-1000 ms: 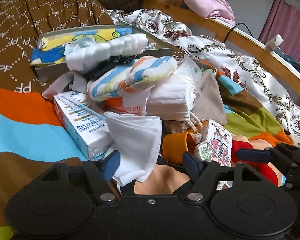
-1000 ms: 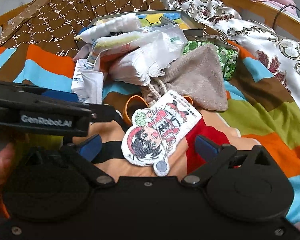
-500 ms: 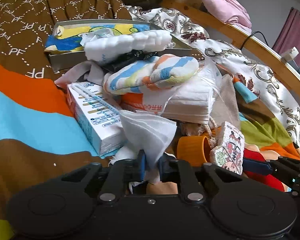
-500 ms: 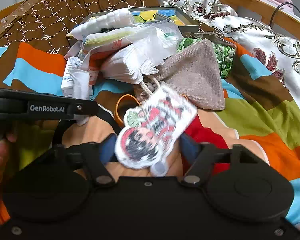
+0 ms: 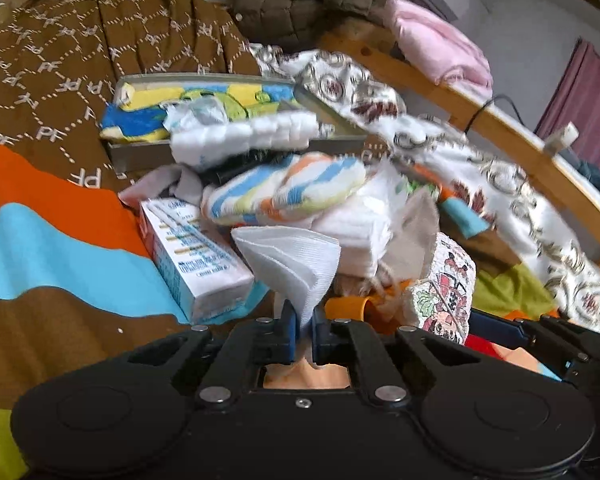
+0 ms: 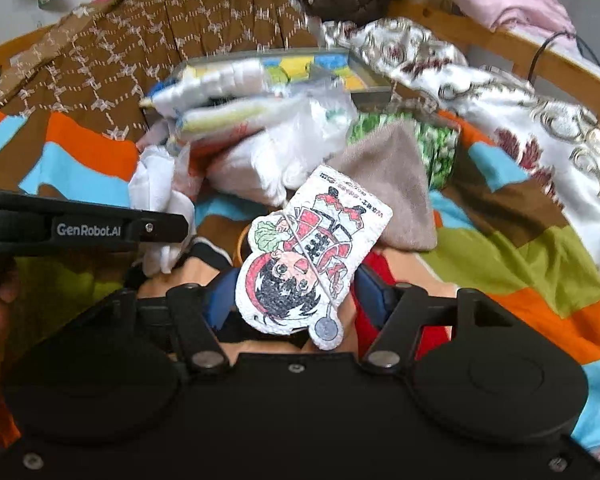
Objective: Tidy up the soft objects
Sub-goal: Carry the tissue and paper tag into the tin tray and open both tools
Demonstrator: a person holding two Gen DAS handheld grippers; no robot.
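Note:
My left gripper (image 5: 304,330) is pinching the bottom corner of a folded white cloth (image 5: 296,264), which stands up from its closing jaws. In the right wrist view this gripper (image 6: 172,226) reaches in from the left with the cloth (image 6: 156,188) at its tip. A flat white sponge with a cartoon figure (image 6: 308,256) sits between the blue pads of my right gripper (image 6: 294,300). Those jaws are closing on its sides and it is tilted up off the bedspread. The left wrist view shows the sponge (image 5: 444,288) edge-on beside the right gripper (image 5: 480,322).
Behind lies a heap: a striped towel (image 5: 284,192), a tissue box (image 5: 196,256), a white pack (image 6: 252,164), a beige pouch (image 6: 392,184) and an orange cup (image 5: 344,306). A metal tray (image 5: 140,156) holds a colourful towel. The wooden bed rail (image 5: 500,128) runs along the right.
My left jaws went from open to shut on the white cloth and rose a little. My right jaws narrowed onto the cartoon sponge, which tipped up from lying flat.

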